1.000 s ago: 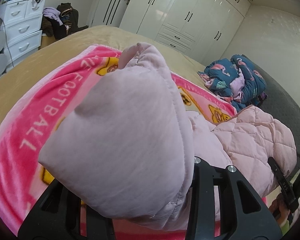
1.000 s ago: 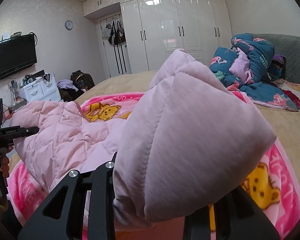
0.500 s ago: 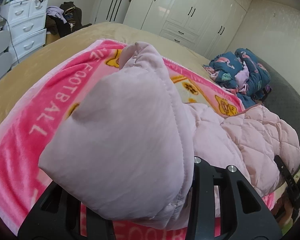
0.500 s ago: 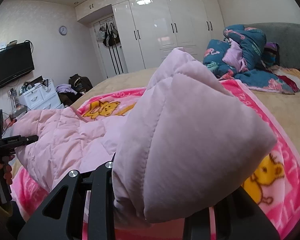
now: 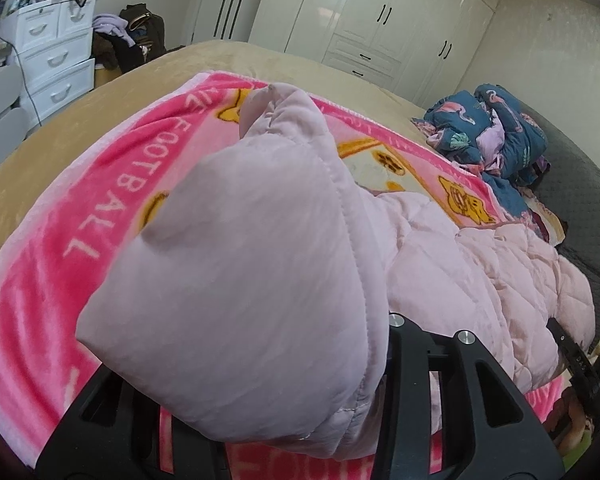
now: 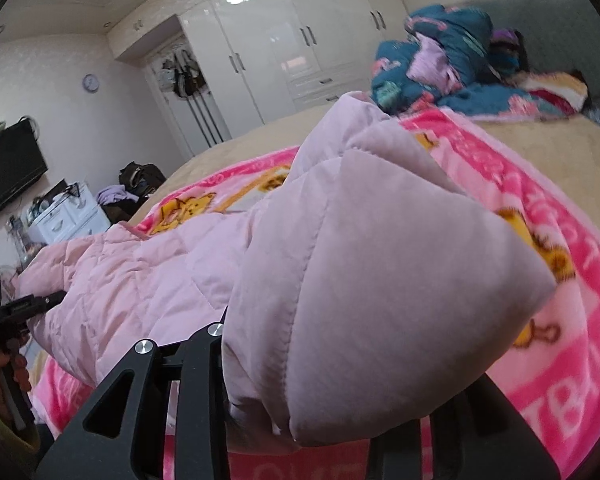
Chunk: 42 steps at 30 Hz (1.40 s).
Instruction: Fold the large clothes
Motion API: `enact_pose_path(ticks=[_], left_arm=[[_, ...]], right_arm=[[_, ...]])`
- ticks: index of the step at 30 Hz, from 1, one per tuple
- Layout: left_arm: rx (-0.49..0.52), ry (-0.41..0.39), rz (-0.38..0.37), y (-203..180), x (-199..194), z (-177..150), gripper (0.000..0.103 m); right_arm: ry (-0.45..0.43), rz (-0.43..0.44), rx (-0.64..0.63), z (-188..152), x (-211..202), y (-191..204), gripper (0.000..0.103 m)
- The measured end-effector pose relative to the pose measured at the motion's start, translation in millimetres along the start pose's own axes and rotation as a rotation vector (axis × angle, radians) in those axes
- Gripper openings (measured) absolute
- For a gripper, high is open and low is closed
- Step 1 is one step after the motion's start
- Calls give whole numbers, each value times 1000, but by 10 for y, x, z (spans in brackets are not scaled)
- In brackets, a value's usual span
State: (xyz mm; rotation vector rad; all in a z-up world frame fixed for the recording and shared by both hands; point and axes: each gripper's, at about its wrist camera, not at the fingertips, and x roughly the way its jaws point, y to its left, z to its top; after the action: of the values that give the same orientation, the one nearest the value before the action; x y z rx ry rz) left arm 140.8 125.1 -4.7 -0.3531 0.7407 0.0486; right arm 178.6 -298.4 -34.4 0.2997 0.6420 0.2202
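The pale pink quilted jacket (image 5: pixel 480 280) lay stretched across the pink cartoon-print blanket (image 5: pixel 60 248) on the tan-covered bed (image 5: pixel 228 60), its padded body slack between the two tools and its two ends bunched up off the bedding. The left gripper (image 5: pixel 300 412) was clamped on one puffy end, which ballooned over its fingers and hid most of them; the right gripper (image 6: pixel 328 412) pinched the other end the same way, a stitched seam running down the bulge. Compared with a second before, both bundles sat lower over the blanket, the right one had tilted so the room leaned in its view, and the jacket's middle rested flatter; the right jaws had just been easing wider, with the fabric still between them. Around the bed stood a white wardrobe wall (image 5: pixel 380 20), a white drawer unit (image 5: pixel 56 60), a dark television (image 6: pixel 8 172) and a wall clock (image 6: pixel 91 82). A rumpled blue flamingo-print quilt (image 5: pixel 496 132) was heaped near the grey headboard (image 6: pixel 548 20), well apart from the jacket. The bulging fabric blocked each camera's sight of its own fingertips.
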Motion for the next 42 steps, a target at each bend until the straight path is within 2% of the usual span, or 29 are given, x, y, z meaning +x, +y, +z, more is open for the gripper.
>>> enact_pose_path(ticks=[4, 7, 11, 21, 27, 33, 35, 40, 42], left_arm=[[0, 9, 7, 36, 30, -58, 33], [-5, 13, 9, 58, 50, -92, 34], [-13, 17, 12, 83, 68, -139, 36], [-29, 27, 10, 163, 62, -202, 43], [-50, 28, 5, 275, 46, -297, 54], [-108, 24, -21, 512, 150, -488, 67], [-126, 28, -24, 569, 158, -530, 74], [-113, 36, 3, 547, -7, -505, 77], [-108, 34, 10, 526, -96, -502, 82]], right_arm=[[58, -29, 79, -102, 108, -153, 36], [113, -45, 172, -164, 210, -323, 46], [175, -55, 281, -248, 303, -489, 69], [177, -114, 244, -263, 97, -404, 91], [166, -127, 230, -242, -88, -408, 93], [113, -147, 191, -213, -330, -363, 96], [81, -158, 179, -194, -434, -358, 98], [28, -172, 127, -141, -679, -295, 99], [1, -171, 98, -94, -784, -257, 99]])
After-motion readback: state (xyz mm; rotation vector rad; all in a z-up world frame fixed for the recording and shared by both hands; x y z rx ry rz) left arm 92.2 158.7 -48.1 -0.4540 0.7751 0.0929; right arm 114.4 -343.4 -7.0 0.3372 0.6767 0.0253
